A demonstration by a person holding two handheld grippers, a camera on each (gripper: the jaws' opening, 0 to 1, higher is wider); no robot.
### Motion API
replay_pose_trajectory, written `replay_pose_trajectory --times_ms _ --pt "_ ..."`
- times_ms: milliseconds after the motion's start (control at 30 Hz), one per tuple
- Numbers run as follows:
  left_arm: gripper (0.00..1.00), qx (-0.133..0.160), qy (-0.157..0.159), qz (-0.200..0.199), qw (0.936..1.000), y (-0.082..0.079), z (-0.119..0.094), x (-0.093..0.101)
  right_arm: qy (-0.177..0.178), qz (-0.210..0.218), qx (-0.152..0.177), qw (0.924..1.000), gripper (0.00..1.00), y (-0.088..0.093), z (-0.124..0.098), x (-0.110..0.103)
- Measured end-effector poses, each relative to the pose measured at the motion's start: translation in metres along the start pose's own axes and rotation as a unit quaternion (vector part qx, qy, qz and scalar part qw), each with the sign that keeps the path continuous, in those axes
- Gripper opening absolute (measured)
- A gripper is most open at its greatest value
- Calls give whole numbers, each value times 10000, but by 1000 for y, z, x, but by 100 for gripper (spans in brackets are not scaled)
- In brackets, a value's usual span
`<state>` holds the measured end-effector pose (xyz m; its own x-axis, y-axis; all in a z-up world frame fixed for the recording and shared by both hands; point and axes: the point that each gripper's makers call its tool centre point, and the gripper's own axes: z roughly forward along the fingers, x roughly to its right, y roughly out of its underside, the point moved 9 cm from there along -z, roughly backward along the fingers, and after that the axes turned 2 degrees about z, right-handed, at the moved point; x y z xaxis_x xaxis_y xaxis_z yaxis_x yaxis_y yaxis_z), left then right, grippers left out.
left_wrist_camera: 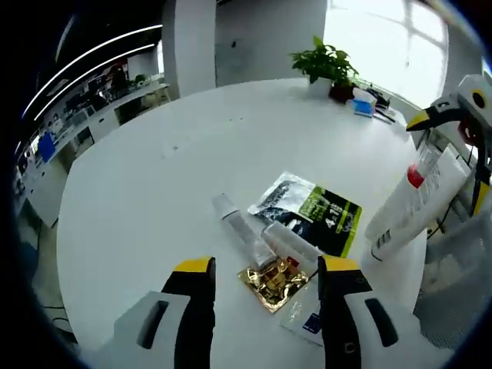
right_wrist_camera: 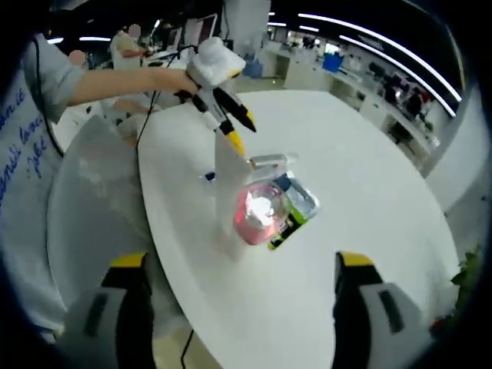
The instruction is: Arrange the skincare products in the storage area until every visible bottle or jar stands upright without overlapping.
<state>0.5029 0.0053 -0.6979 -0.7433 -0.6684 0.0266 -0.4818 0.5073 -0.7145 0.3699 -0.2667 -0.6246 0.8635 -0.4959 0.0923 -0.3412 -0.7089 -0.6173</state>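
While the right gripper (left_wrist_camera: 450, 115) was pinching a white tube (left_wrist_camera: 415, 204) above the table (left_wrist_camera: 154, 177) and the left gripper (left_wrist_camera: 265, 269) was spread over lying tubes (left_wrist_camera: 246, 231), the tube was best lowered upright onto bare tabletop.

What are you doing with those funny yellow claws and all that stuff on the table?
A person is tidying skincare things on a round white table with a claw in each hand. The right gripper holds up a white tube with a red cap. The left gripper hangs open over two small tubes, a gold foil packet and a black and green pouch, all lying flat.
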Motion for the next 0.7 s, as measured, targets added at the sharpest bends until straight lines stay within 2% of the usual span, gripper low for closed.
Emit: replay_pose_trajectory --times_ms 333,567,700 --pt "43 -307 -221 2 9993 -1 28 -3 8 129 -23 9999 99 7 -1 0" --pt "41 -434 -227 -123 9987 0 39 -2 26 225 -27 9997 99 11 0 0" --pt "40 -607 -247 -193 9977 -1 47 -1 18 268 -25 9996 99 13 -1 -1"
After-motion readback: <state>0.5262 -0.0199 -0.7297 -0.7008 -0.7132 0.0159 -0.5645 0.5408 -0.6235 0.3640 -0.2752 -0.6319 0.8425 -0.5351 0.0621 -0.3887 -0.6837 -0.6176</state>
